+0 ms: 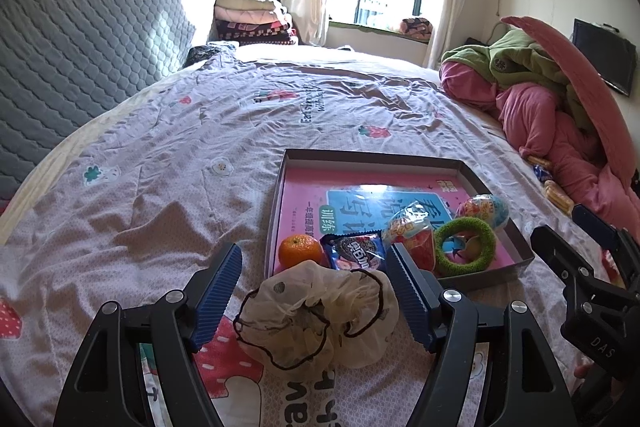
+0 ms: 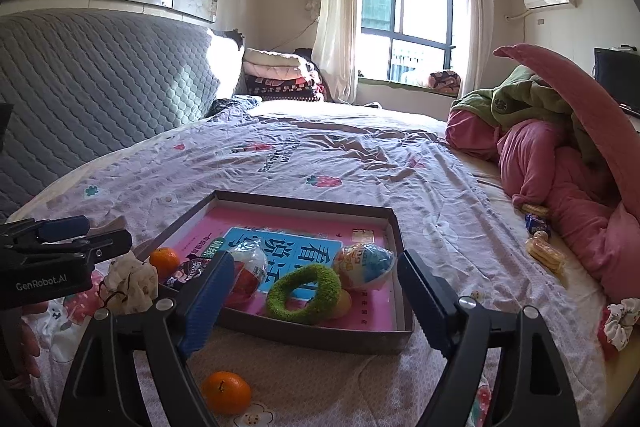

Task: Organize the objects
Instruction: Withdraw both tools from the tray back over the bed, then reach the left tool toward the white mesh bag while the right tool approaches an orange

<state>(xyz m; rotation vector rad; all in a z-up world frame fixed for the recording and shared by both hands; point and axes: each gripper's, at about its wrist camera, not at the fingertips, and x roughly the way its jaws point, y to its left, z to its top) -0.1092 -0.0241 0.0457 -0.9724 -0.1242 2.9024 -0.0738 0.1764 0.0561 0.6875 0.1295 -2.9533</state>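
Sunlit and rumpled, the lilac printed bedsheet (image 1: 168,155) is carrying a shallow brown cardboard tray (image 1: 404,158), and just before its near edge the left gripper (image 1: 314,291) is straddling, unclenched, a soft cream scrunchie (image 1: 316,315) that looks light and squashy, best pinched mid-bunch.

"GenRobot.AI" on left claw (image 2: 64,233) body

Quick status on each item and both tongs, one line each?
left tongs: open, straddling the scrunchie
white scrunchie: on the bed, outside the tray
right tongs: open, empty
tray: open-topped, partly filled
orange: loose on the bed
green ring: lying in the tray
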